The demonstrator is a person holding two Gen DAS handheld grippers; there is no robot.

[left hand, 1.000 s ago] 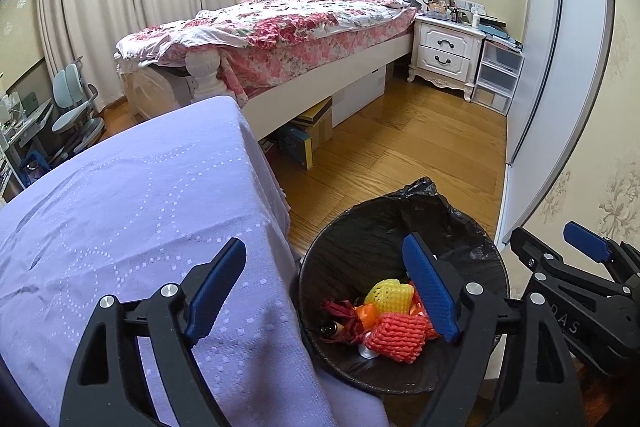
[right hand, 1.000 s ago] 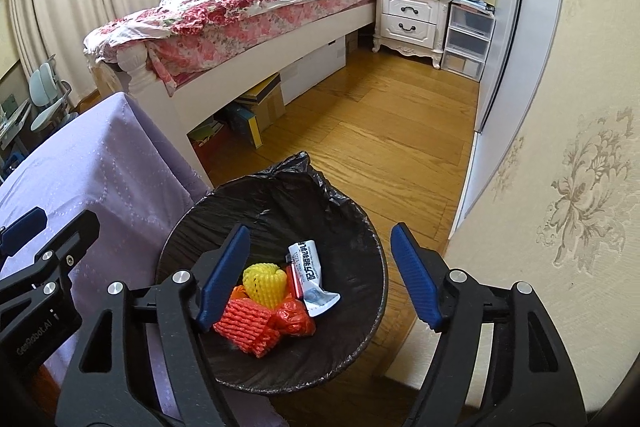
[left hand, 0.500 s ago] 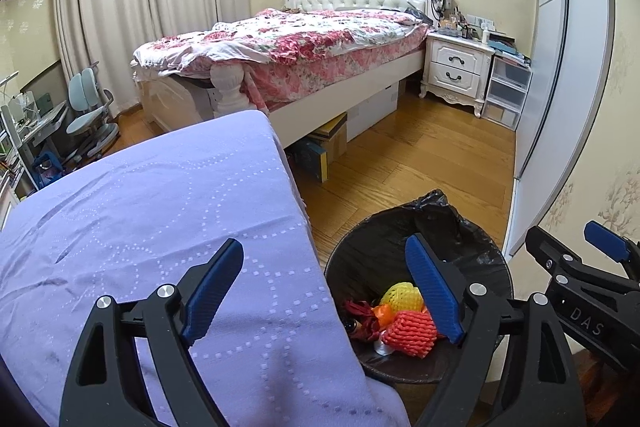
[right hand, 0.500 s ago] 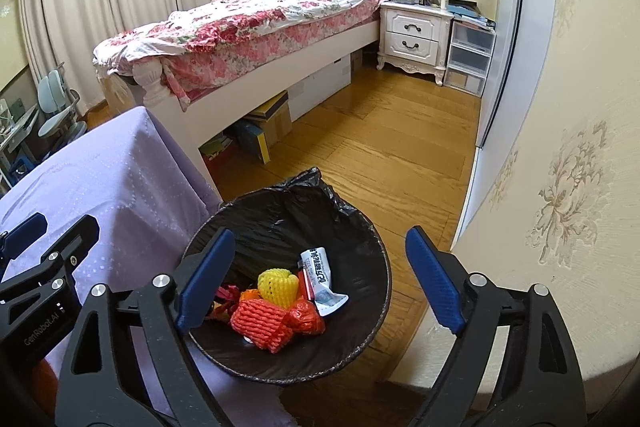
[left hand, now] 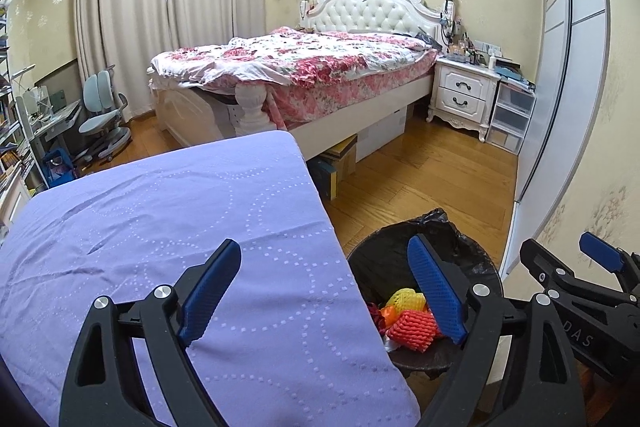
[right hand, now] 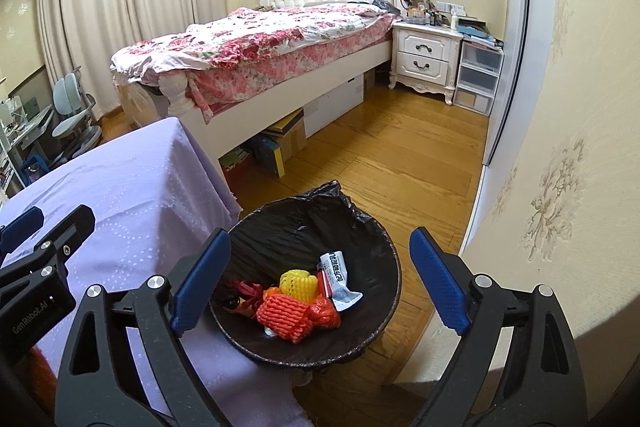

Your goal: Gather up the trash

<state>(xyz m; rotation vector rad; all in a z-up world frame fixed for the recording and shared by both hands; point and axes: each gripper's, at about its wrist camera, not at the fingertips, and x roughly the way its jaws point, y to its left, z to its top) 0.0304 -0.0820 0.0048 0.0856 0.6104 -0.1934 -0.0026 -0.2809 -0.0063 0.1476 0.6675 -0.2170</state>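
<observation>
Both our grippers, left (left hand: 324, 291) and right (right hand: 318, 283), gape empty; only the right view shows the bin's (right hand: 384, 247) white wrapper (right hand: 340, 279).

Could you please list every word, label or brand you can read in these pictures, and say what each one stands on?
"GenRobot.AI": on the black body of the left gripper, right wrist view.
"DAS": on the black body of the right gripper, left wrist view; possibly partial.
White wrapper in the black-lined trash bin: print too small to read.
</observation>
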